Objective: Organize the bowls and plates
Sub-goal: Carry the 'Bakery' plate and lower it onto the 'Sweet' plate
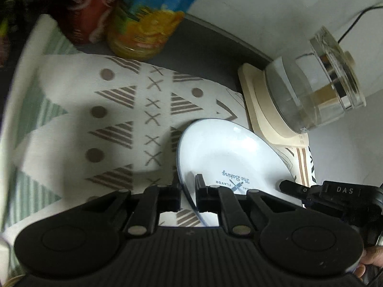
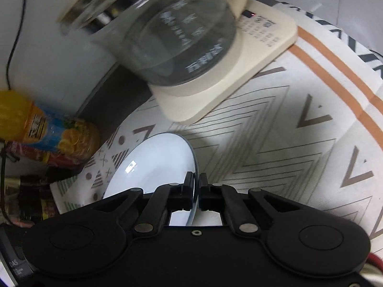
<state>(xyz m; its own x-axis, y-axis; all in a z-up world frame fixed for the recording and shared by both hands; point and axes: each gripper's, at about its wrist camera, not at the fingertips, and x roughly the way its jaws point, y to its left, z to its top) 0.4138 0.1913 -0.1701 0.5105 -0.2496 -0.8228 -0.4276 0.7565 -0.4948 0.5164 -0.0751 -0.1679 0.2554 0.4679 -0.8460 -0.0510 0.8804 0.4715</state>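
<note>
Both hand-held grippers are clamped on the same white plate [image 1: 222, 153], one on each side of the rim. Left hand-held gripper [image 1: 188, 191]: jaws pinched on the near-left rim, the rim edge running between the fingers. Right hand-held gripper [image 2: 196, 191]: jaws tight on the opposite rim, visible in the left wrist view as the black tip over at the plate's right edge.

Plate position: tilted, printed face toward the left camera, over the patterned cloth [image 1: 115, 119] on the desk, just beside the kettle base [image 1: 261, 117]. I can't tell whether its lower edge touches the cloth or is already clear of it.

Step in hand, as I read it: a two-handed carry of a single plate, pickup done, transfer underway. No stack, rack or bowl shows in either view, so I can't tell where it goes.

Next move:
- Keep both grips matched. If one hand leads, the plate twists and slips out of the thin rim pinch.
- Level it before you travel.
- Watch the glass kettle [image 2: 172, 38], close on the right side, and the drink bottles [image 1: 143, 24] at the back of the cloth. Swing away from both.
- Set it down flat before you release either side.
</note>
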